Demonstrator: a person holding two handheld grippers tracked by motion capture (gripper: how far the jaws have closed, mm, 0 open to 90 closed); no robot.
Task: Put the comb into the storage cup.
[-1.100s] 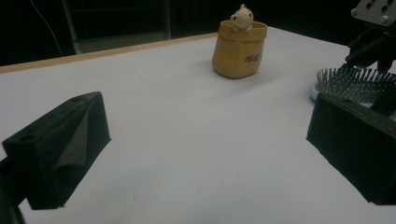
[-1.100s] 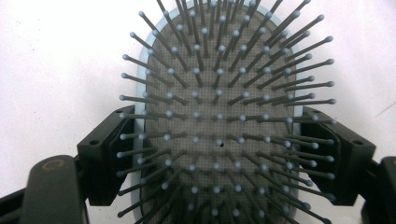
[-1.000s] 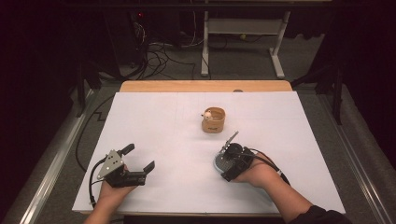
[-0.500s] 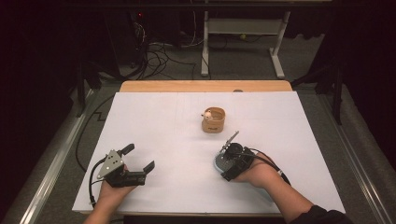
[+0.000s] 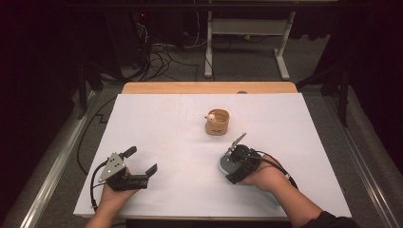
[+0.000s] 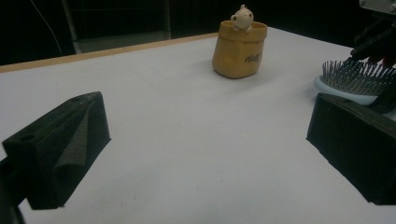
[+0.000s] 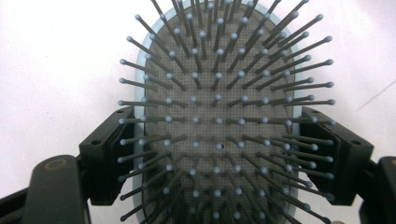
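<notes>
High view: the right gripper (image 5: pixel 236 160) clamps the hairbrush (image 5: pixel 228 164) near the table's (image 5: pixel 157 118) near edge, right of centre. The left gripper (image 5: pixel 141 160), jaws spread, holds nothing near the near-left corner.

Left gripper view: the cup (image 6: pixel 239 49) stands beyond the hairbrush (image 6: pixel 350 80).

Right gripper view: both jaws press the hairbrush's (image 7: pixel 224 116) sides, bristles up.

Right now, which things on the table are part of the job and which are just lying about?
Part of the job:
- hairbrush, bristles up, gripped across its head by the right gripper
- tan cup with a small figure on its rim, just beyond the brush

Just about:
- left gripper, jaws open with nothing between them
- cables on the floor past the table
</notes>
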